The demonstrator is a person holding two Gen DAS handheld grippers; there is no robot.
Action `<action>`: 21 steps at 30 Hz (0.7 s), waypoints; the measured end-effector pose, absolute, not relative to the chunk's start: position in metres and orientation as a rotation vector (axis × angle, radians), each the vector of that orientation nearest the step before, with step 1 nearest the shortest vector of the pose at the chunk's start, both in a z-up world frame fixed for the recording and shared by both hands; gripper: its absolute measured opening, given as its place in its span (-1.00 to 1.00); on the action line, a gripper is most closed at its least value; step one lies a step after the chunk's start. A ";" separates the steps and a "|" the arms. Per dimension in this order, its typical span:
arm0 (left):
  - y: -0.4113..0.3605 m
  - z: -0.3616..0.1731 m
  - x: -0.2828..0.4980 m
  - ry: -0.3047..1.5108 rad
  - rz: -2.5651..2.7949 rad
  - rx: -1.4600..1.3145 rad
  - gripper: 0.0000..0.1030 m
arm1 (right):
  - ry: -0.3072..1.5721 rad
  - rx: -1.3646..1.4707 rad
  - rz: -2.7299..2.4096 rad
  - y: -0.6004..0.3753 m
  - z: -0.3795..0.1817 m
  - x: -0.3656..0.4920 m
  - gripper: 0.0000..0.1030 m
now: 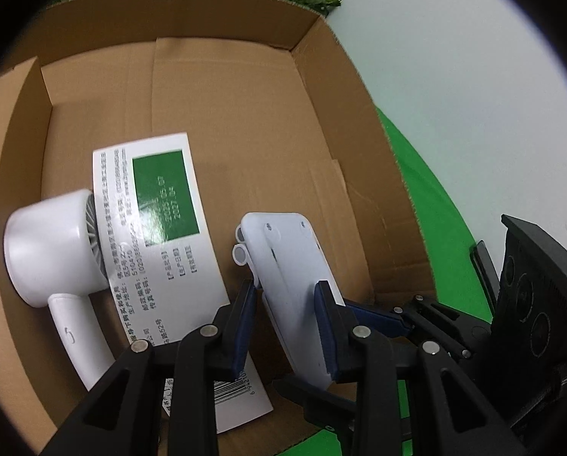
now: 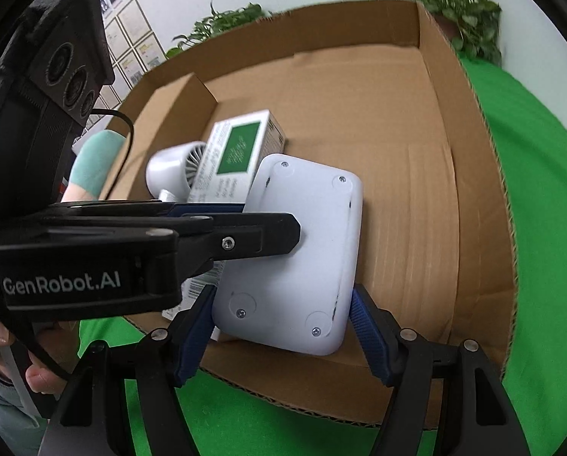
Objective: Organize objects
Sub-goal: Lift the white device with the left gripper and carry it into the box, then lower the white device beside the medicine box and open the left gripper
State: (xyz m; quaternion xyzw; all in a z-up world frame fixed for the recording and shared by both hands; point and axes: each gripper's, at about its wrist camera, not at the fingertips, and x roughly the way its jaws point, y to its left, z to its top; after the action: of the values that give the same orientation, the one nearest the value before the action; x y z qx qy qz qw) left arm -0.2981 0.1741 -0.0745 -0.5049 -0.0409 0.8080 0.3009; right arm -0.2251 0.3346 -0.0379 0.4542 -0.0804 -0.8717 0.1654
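Both hand-held grippers clamp one flat white plastic device [image 2: 302, 254] above an open brown cardboard box [image 2: 416, 144]. The left gripper [image 1: 289, 323] pinches its thin edge narrowly; the right gripper [image 2: 283, 326] spans its near end, long axis pointing away, into the box.

We read "GenRobot.AI" in white letters on the black body of the left gripper [image 2: 272, 241]. On the white box [image 1: 161, 235] with a green panel we make out "510410", a barcode and lines of Chinese print; the panel's own digits are too blurred to read.
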 end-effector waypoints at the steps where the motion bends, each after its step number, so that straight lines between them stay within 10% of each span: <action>1: 0.174 -0.079 -0.298 -0.110 2.136 -1.356 -0.41 | -0.234 1.305 -2.476 0.335 -0.040 -0.224 0.29; 21: 0.138 -0.053 -0.277 -0.146 2.225 -1.241 -0.40 | -0.206 1.353 -2.505 0.319 -0.041 -0.227 0.37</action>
State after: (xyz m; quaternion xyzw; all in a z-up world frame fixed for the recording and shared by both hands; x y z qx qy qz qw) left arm -0.2772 0.1377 -0.0532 -0.4652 -0.0549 0.8344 0.2905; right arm -0.2270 0.3193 -0.0410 0.4692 -0.0716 -0.8685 0.1430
